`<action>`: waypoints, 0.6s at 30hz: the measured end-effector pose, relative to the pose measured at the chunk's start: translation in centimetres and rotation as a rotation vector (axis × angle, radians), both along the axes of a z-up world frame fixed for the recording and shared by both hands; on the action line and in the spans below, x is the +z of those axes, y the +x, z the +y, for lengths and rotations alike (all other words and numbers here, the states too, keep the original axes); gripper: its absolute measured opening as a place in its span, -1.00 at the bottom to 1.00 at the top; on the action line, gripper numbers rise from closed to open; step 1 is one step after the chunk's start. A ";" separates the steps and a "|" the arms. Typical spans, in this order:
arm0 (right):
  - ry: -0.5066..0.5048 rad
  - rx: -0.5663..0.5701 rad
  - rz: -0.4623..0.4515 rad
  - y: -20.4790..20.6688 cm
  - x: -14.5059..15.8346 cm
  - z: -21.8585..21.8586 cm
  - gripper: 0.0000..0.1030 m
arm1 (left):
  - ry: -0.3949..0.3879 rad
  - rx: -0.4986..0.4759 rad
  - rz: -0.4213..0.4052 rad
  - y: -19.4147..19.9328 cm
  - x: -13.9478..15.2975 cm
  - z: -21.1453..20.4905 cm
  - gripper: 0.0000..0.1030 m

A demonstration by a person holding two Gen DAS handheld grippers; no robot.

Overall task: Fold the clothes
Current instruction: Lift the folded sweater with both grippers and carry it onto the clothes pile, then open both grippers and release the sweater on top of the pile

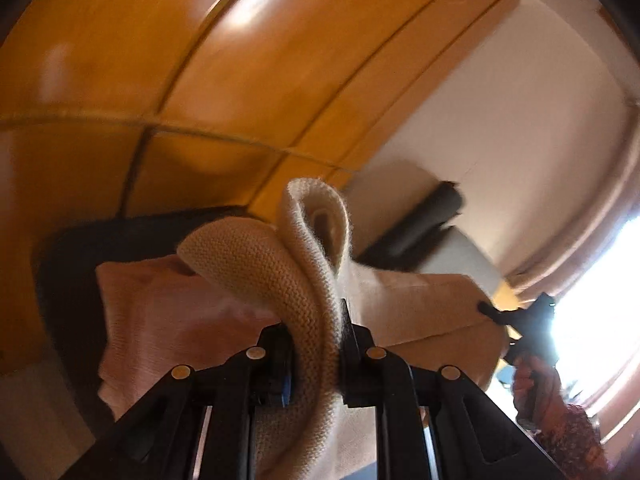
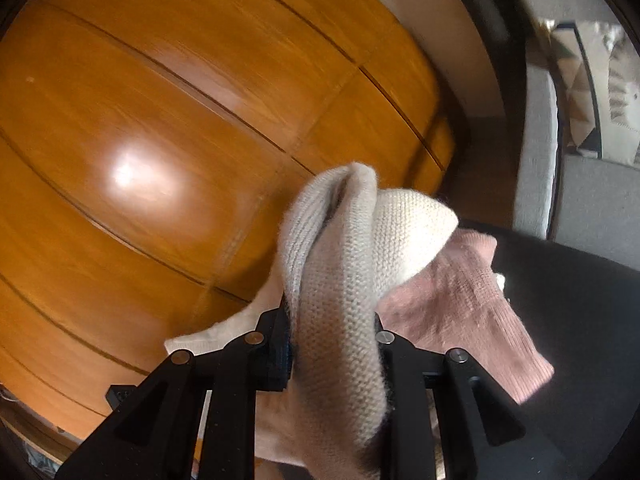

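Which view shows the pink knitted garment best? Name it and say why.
The right wrist view: the pink knitted garment lies lit on the black surface, its knit and ribbed edge clear, partly under the cream knitted garment. The left wrist view shows it blurrier, shaded and partly hidden behind the cream knit.

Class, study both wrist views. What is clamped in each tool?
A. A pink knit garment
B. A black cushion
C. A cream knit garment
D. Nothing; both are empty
C: a bunched fold of the cream knit garment sits pinched in the left tool and in the right tool; the pink garment lies free behind.
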State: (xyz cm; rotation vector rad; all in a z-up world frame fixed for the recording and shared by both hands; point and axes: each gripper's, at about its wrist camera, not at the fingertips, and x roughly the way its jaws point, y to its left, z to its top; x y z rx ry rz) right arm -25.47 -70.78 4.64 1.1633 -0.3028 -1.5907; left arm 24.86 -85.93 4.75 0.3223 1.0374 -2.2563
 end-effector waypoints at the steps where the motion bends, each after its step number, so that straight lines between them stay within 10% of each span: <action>1: 0.022 -0.003 -0.007 -0.3 -1.3 -0.6 -0.58 | 0.002 0.001 -0.034 -0.3 -1.1 -0.9 -0.70; 9: 0.208 -0.049 -0.024 -3.3 -10.7 -1.3 -0.49 | 0.050 0.100 -0.168 -0.4 -8.5 -4.2 -0.62; 15: 0.202 -0.083 -0.051 -4.2 -12.2 0.9 0.00 | 0.084 0.107 -0.120 0.7 -11.5 -5.4 -0.51; 18: 0.200 -0.125 0.018 -4.3 -10.4 2.4 0.66 | 0.094 0.107 -0.126 0.8 -11.4 -5.4 -0.48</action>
